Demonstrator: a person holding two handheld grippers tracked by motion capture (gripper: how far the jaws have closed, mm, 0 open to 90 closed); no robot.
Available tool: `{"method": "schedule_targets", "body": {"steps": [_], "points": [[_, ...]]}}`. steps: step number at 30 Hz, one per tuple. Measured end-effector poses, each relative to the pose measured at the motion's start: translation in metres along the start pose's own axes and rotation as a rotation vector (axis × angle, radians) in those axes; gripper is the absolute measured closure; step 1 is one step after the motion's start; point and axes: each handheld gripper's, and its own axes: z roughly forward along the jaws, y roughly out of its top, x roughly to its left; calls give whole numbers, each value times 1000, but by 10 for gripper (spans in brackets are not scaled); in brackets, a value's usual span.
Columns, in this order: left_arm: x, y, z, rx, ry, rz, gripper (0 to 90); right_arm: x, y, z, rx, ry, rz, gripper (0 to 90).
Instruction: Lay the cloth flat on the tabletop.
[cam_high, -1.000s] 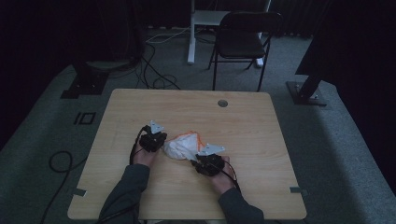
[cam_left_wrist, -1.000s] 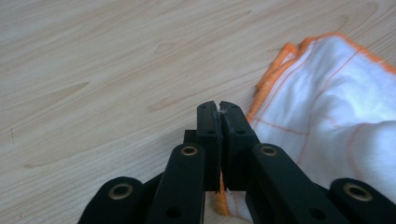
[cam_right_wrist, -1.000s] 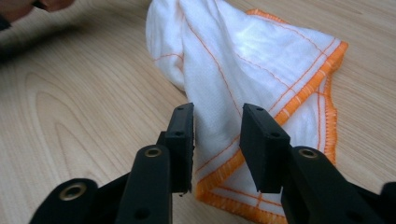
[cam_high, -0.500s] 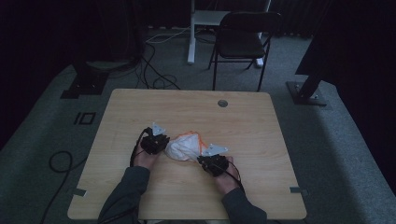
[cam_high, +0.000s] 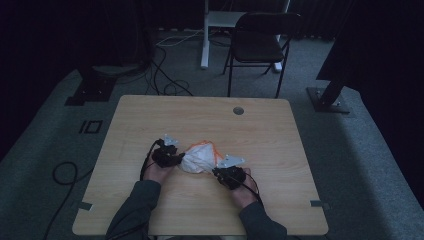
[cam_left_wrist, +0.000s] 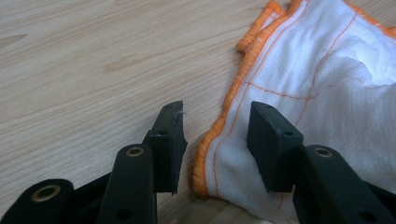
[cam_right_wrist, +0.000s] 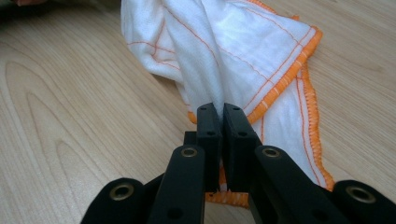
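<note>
A white cloth (cam_high: 200, 159) with orange hems lies bunched near the counter's (cam_high: 280, 130) near edge. The right claw (cam_right_wrist: 223, 116) is clenched on a pinched fold; the left claw (cam_left_wrist: 215, 140), jaws just opening, straddles the hem unpressed. Light, limp fabric likely handles best by its stitched edge.

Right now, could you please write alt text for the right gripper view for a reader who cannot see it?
The right gripper, its black jaws shut, pinches a fold of a white cloth with orange stitched edges. The rest of the cloth lies bunched on a light wooden table.
</note>
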Motion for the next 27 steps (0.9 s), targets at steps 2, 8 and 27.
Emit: {"method": "schedule_targets", "body": {"steps": [2,8,27], "points": [[0,0,0,0,0,4,577,-1,0,0,0,-1,3,865],[-9,-1,-2,5,-23,44,770,-5,-2,-3,-1,-9,10,865],[-23,0,-39,-117,-44,41,868,-39,-6,-34,-36,-85,27,866]]}}
